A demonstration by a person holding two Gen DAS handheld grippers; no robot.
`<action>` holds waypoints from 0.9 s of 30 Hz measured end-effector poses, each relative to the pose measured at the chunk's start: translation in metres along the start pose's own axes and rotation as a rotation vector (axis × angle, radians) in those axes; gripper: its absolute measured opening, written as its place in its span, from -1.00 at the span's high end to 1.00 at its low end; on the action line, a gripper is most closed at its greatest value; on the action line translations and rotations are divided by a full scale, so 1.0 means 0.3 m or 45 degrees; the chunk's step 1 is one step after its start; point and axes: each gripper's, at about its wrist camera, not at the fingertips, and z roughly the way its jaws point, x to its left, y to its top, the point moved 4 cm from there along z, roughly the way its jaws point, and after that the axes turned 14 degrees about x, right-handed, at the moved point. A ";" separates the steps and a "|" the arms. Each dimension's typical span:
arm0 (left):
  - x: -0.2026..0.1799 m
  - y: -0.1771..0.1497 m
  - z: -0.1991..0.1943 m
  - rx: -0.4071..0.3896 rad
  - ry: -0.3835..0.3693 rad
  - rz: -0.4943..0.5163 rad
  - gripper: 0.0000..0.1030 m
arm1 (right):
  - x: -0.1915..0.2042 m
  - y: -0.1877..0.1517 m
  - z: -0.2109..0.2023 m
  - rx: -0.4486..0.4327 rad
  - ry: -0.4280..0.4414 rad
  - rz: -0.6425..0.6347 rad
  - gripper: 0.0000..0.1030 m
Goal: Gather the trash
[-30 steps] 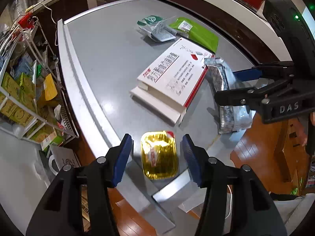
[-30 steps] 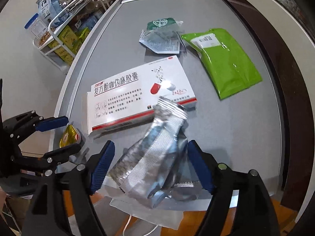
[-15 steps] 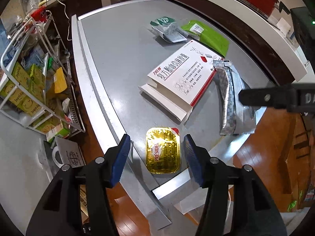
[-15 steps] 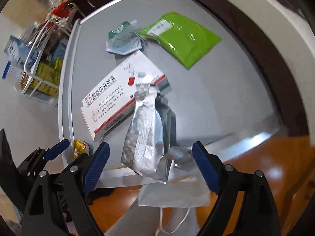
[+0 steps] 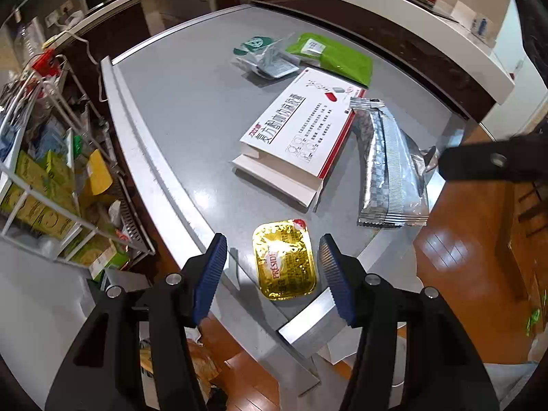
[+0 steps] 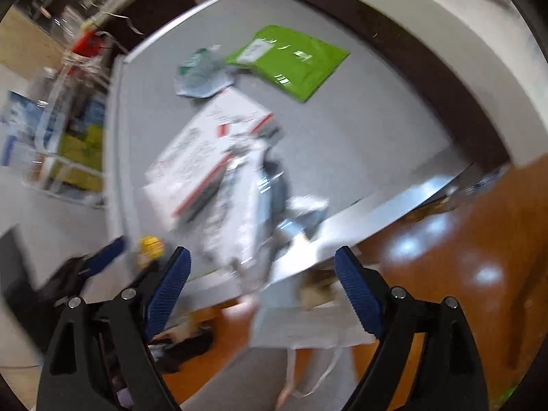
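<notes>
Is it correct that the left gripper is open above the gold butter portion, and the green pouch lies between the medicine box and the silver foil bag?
Not quite. The left gripper does stand open above the gold butter portion, but the green pouch lies at the far end of the medicine box. The silver foil bag lies right beside the box, as the left wrist view shows.

left gripper (image 5: 273,267) angled steeply down, fingers parted, gripping nothing; right gripper (image 6: 262,286) fingers wide apart, empty.
</notes>
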 end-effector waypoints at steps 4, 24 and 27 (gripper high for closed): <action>-0.011 0.015 0.003 -0.009 -0.029 0.047 -0.10 | 0.003 0.022 0.061 0.044 0.092 0.059 -0.64; 0.014 0.011 0.018 0.003 -0.065 0.054 -0.16 | 0.121 0.153 0.201 0.068 -0.370 -0.124 -0.66; -0.002 0.012 0.040 0.030 -0.046 0.087 -0.20 | 0.098 0.136 0.191 0.050 -0.346 -0.144 -0.63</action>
